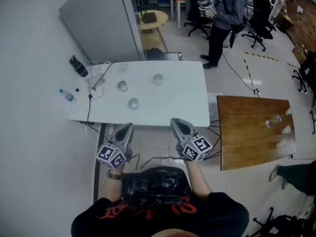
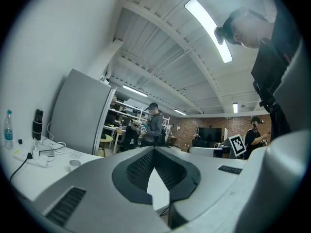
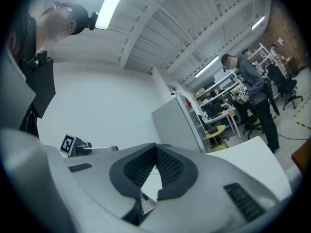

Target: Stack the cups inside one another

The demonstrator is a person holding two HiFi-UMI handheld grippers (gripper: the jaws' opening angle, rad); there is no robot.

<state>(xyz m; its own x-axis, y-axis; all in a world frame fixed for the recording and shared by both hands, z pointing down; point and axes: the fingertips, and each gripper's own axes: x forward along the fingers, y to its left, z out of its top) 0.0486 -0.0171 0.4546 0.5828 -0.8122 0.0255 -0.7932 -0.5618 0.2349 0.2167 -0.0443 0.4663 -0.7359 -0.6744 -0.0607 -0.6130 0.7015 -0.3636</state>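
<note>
Three small clear cups stand apart on the white table [image 1: 182, 98]: one on the left [image 1: 122, 86], one further back [image 1: 157, 79], one nearest me [image 1: 133, 103]. My left gripper [image 1: 129, 126] and right gripper [image 1: 176, 121] hover just short of the table's near edge, pointing level towards it. Both are shut with nothing between their pads. In the left gripper view the jaws [image 2: 154, 149] meet over the tabletop, and one cup [image 2: 74, 163] shows low at the left. The right gripper view shows its jaws [image 3: 156, 147] closed and the white table [image 3: 252, 159] beyond; no cup is visible there.
A power strip with cables [image 1: 97, 84], a water bottle [image 1: 66, 96] and a black bottle [image 1: 79, 66] lie at the table's left end. A grey cabinet [image 1: 106, 21] stands behind. To the right is a wooden table [image 1: 247, 137] with several clear cups [image 1: 274, 121]. A person [image 1: 224, 19] stands beyond.
</note>
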